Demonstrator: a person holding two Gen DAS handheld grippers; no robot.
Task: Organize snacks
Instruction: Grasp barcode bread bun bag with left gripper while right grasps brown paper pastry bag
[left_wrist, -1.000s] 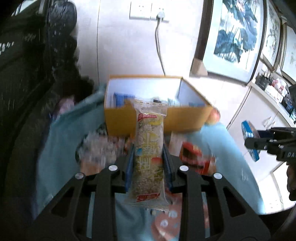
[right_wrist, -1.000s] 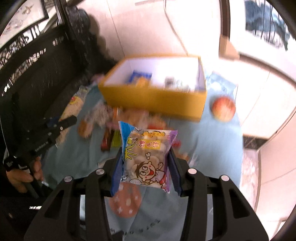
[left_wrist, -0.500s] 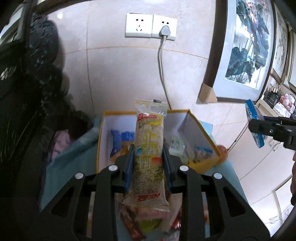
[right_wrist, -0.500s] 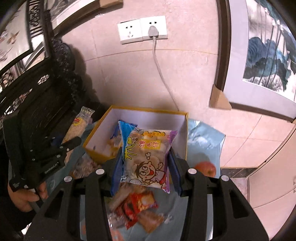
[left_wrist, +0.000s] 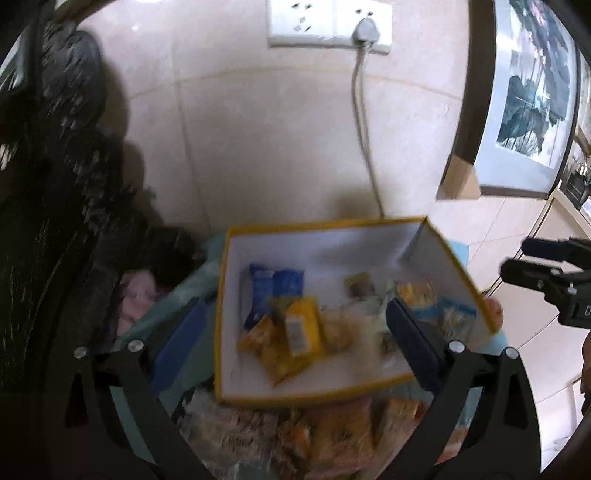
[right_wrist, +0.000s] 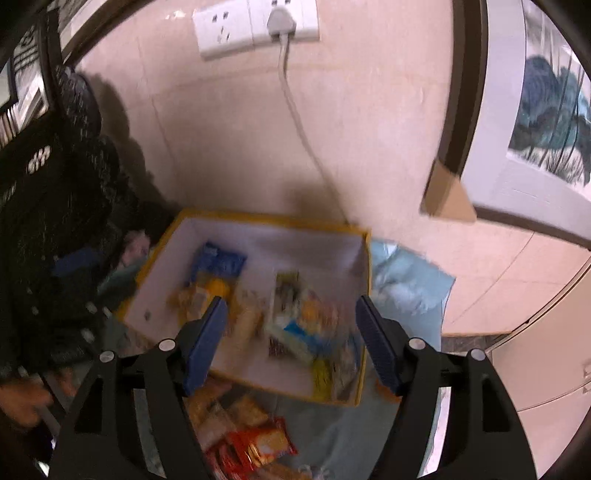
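Left tongs (left_wrist: 295, 332) wide, empty, over the yellow box (left_wrist: 332, 397) of snack packets (left_wrist: 299, 328). Right tongs (right_wrist: 291, 332) wide, empty, above the same box (right_wrist: 255, 221); loose packets (right_wrist: 258, 446) in front.

the box (left_wrist: 448, 260) sits on the cloth (right_wrist: 410, 280) against the wall (left_wrist: 266, 147), below the socket (left_wrist: 328, 24). loose packets (right_wrist: 258, 446) lie on the cloth before it; more packets (left_wrist: 295, 325) lie inside it.
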